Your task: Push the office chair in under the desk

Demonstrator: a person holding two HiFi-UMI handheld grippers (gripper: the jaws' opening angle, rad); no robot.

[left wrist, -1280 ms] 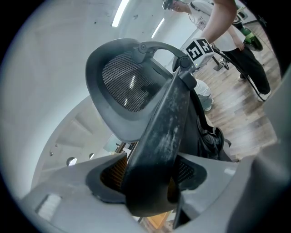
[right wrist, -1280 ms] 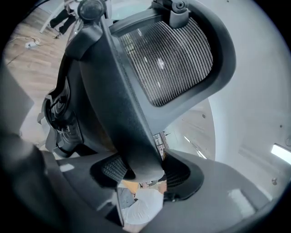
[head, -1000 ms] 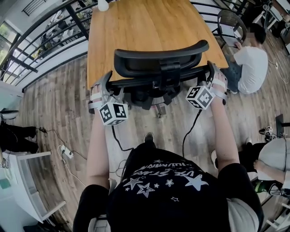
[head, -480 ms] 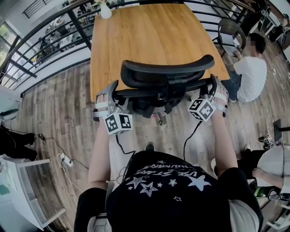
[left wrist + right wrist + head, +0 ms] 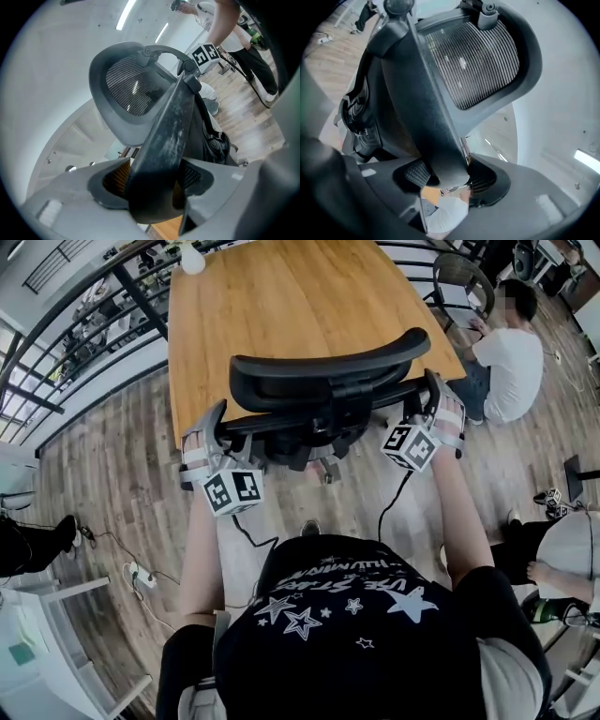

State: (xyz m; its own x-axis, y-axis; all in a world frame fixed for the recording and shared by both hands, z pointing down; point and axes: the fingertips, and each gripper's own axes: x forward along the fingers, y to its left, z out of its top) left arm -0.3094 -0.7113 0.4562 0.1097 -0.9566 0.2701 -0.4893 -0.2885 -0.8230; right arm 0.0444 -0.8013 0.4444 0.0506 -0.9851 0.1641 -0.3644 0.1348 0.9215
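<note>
The black office chair (image 5: 328,381) stands at the near edge of the wooden desk (image 5: 300,292), its headrest and back over the desktop's front edge. My left gripper (image 5: 217,425) is shut on the left end of the chair's back frame bar (image 5: 166,140). My right gripper (image 5: 431,397) is shut on the bar's right end (image 5: 429,117). In the left gripper view the left gripper (image 5: 154,180) has both pads on the bar, with the mesh headrest (image 5: 126,89) beyond. In the right gripper view the right gripper (image 5: 445,176) grips it the same way below the headrest (image 5: 476,56). The seat and wheels are mostly hidden.
A person (image 5: 497,357) sits on the wood floor right of the desk, near another chair (image 5: 459,273). A black railing (image 5: 94,315) runs along the left. Cables and a power strip (image 5: 134,570) lie on the floor at the left. A white vase (image 5: 192,257) stands on the desk's far corner.
The head view has shifted a little. Both grippers keep the same hold on the chair's back frame, and the chair stays at the desk's near edge.
</note>
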